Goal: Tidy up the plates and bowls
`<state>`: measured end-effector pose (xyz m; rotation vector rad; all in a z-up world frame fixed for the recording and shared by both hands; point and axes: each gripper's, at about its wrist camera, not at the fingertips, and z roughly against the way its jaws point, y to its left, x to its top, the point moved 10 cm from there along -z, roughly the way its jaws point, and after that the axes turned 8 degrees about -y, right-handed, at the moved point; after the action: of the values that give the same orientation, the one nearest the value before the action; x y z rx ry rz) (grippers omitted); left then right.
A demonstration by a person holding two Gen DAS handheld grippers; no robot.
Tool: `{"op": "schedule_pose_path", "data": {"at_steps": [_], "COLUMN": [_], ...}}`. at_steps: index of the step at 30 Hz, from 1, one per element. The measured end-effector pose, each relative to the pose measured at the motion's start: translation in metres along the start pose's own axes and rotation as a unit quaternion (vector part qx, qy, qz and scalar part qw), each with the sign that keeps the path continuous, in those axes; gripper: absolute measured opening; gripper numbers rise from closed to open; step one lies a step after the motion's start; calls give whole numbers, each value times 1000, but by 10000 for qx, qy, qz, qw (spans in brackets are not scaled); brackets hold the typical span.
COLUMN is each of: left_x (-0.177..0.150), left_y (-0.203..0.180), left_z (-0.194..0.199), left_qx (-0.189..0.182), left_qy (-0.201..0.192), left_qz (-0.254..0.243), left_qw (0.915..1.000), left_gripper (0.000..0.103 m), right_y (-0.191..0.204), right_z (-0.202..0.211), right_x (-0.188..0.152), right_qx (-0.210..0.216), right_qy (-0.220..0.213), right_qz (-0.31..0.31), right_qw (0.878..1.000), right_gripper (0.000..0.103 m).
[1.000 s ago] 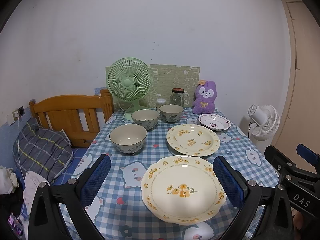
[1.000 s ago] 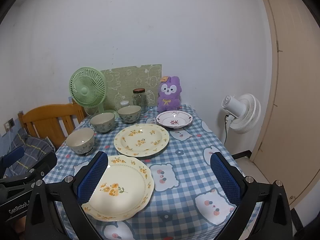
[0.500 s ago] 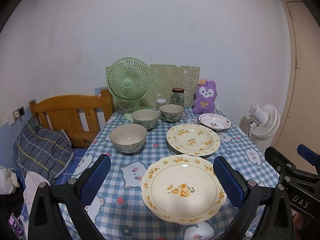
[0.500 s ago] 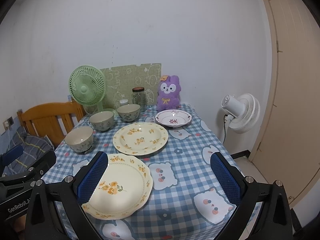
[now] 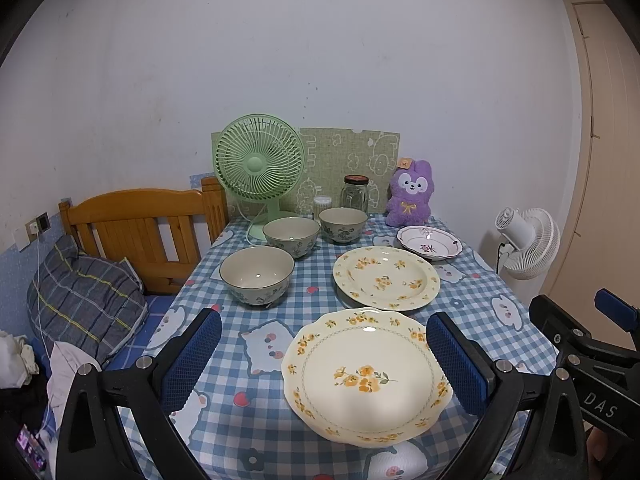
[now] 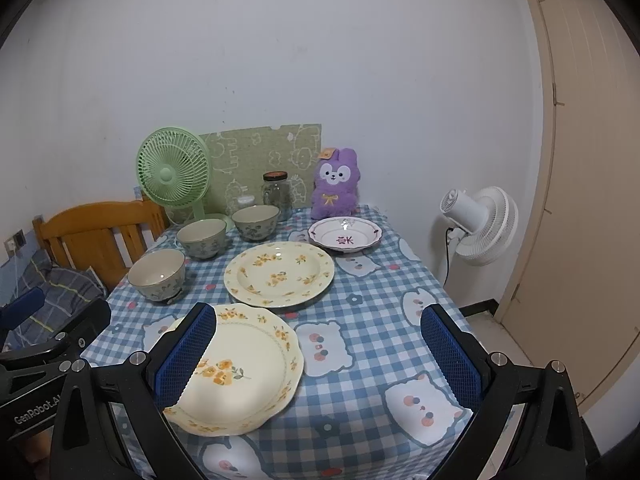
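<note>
With both jaws spread wide and holding nothing, the big cream scalloped plate with yellow flowers (image 5: 366,372) lies flat on the counter just ahead, so a shallow edge grab could slip.

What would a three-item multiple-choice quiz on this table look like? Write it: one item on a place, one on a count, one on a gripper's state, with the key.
1. Where does the purple plush rabbit sit?
A. At the table's far edge by the wall
B. Inside a bowl
C. On the wooden chair

2. How many bowls stand on the checked tablecloth?
A. One
B. Three
C. Five

3. How is the left gripper?
A. Shut on a plate
B. Shut on a bowl
C. Open, holding nothing

Key: 1 A, it sits behind the small pink-patterned plate, against the wall. 2 B, near bowl, middle bowl and far bowl form a row. 3 C, its blue pads stand wide apart above the nearest yellow-flowered plate, touching nothing.
</note>
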<state>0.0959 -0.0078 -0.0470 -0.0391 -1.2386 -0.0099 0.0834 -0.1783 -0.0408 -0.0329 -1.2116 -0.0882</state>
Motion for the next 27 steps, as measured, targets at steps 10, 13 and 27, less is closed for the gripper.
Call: {"op": "schedule_pose_path", "data": {"at_steps": [10,13,27], "left_x": [3,3,-7], "left_y": [1,0,3], "left_z": [4,4,-18], "left_qx": [-31,-36,17], "left_qy": [-76,-82,181], "left_qz": [-15,-9,43], "left_qw": [10000,10000,9998], "left_gripper": [103,103,97], "right_y": [0,0,5], "right_z": [1,0,-21], "right_x": [1,3,2], "right_qx": [1,4,14], "right_qy": [0,-1,207], "right_qz": [0,4,-6], "right_qw": [10000,10000,9998], "right_gripper": [103,103,102]}}
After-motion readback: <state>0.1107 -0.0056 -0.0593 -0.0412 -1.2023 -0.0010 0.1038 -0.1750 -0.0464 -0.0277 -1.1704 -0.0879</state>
